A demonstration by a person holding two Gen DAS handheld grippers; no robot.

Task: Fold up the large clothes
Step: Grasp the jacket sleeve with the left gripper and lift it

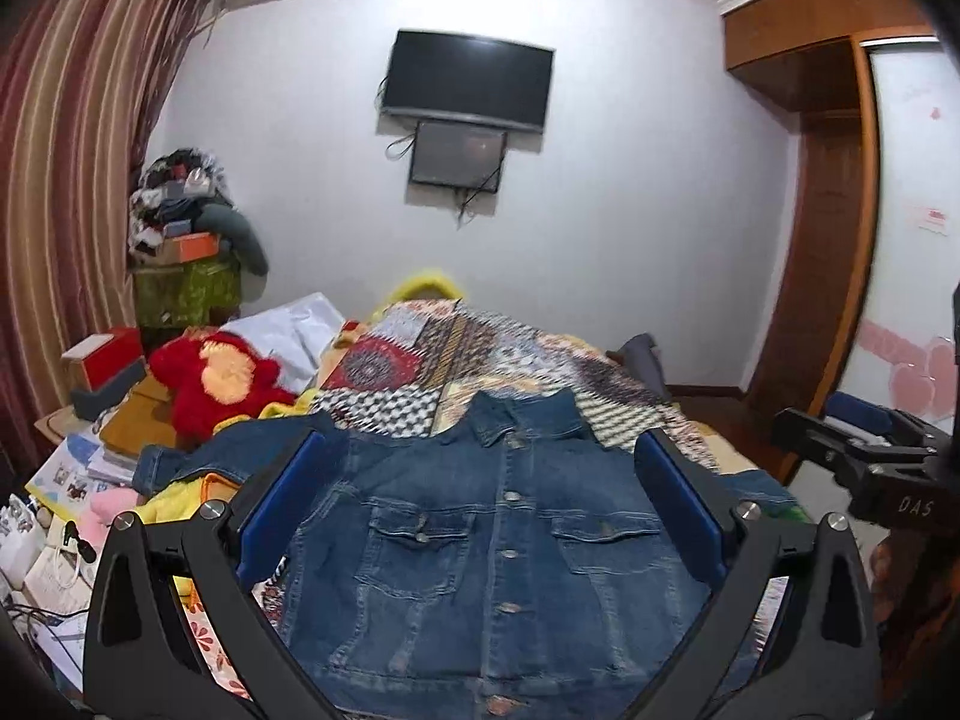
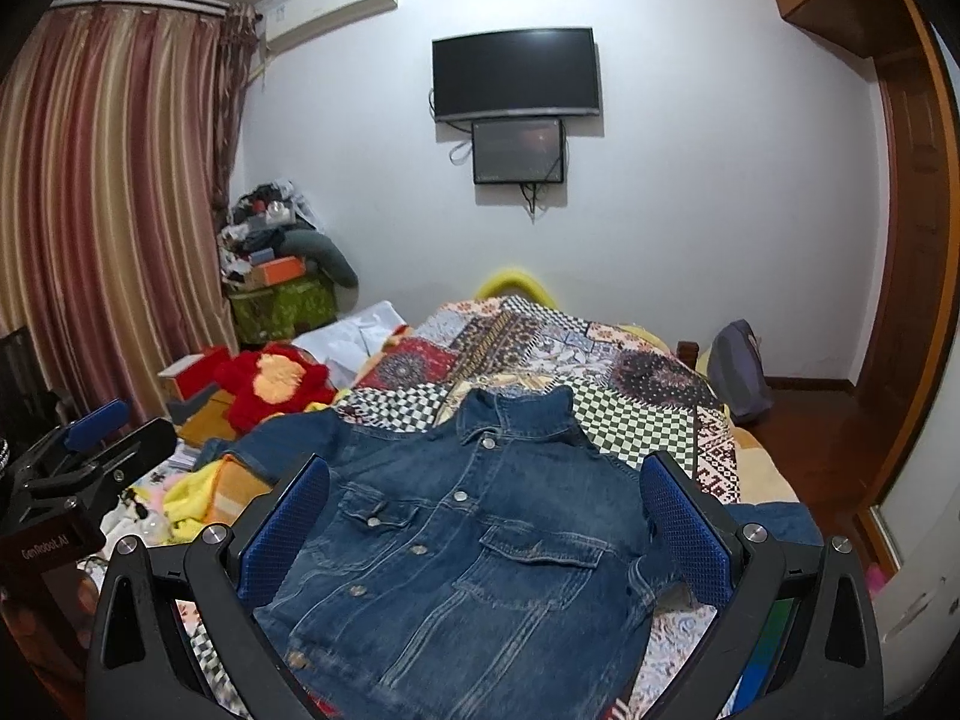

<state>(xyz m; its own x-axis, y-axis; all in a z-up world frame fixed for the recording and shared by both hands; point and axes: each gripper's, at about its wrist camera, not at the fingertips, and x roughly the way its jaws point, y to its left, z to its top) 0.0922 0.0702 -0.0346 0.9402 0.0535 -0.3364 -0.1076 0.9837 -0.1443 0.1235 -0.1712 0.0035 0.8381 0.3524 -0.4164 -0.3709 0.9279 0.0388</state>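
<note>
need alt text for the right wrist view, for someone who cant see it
A blue denim jacket lies buttoned and front-up on a patchwork quilt, collar toward the far wall, framed by the open right gripper. The left gripper hangs at the left edge, and a dark television is mounted on the wall behind.

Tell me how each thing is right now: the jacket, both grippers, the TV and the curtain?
Jacket: spread flat on the bed, front up, buttoned, not folded yet.
Left gripper: open, holding nothing, above the jacket.
Right gripper: open, holding nothing, above the jacket.
TV: off, screen dark.
Curtain: drawn shut.
</note>
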